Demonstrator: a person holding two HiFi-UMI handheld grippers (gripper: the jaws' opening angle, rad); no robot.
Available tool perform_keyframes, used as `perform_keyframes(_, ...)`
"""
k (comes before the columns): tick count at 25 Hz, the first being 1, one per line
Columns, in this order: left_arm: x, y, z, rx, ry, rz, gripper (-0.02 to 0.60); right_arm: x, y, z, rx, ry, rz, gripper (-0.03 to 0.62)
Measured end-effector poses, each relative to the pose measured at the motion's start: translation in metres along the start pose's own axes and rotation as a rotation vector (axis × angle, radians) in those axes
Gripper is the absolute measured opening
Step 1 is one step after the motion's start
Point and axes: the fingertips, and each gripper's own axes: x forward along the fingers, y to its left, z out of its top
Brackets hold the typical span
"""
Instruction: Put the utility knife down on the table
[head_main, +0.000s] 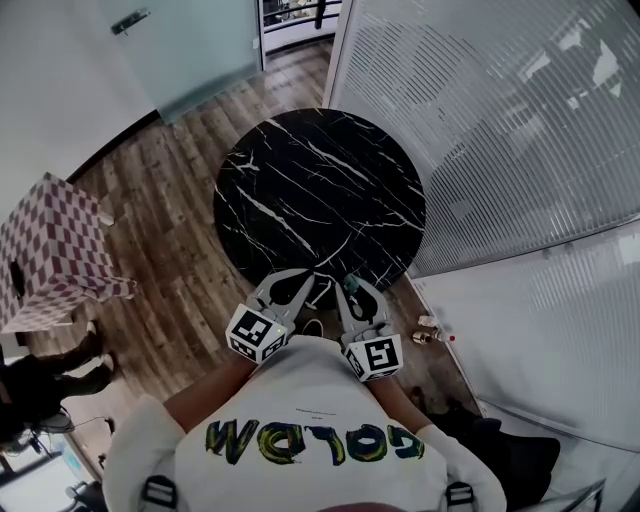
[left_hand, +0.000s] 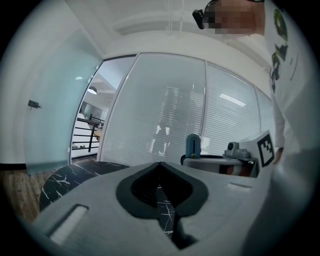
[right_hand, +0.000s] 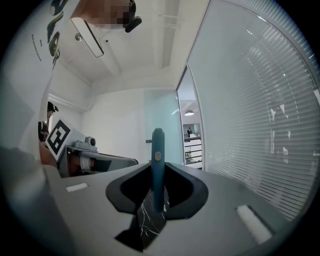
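The right gripper (right_hand: 157, 200) clamps the slim teal plastic utility knife (right_hand: 157, 160) upright, over the near edge of the round black marble table (head_main: 320, 200). The left gripper (left_hand: 162, 210), beside it, has its jaws drawn together on nothing.

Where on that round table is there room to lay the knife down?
The round black table is bare all over, from its edge by the blinded glass wall to its edge by the wood floor. Only the near rim is crowded: the left gripper and the right gripper, holding the utility knife, are there.
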Motion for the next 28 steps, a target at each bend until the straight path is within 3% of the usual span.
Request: perform_keyframes(28, 0.045, 0.029, -0.066, -0.033, 0.123, -0.011, 0.003, 0.035, -0.024, -0.103, 0.016, 0.201, 0.027, 0.074)
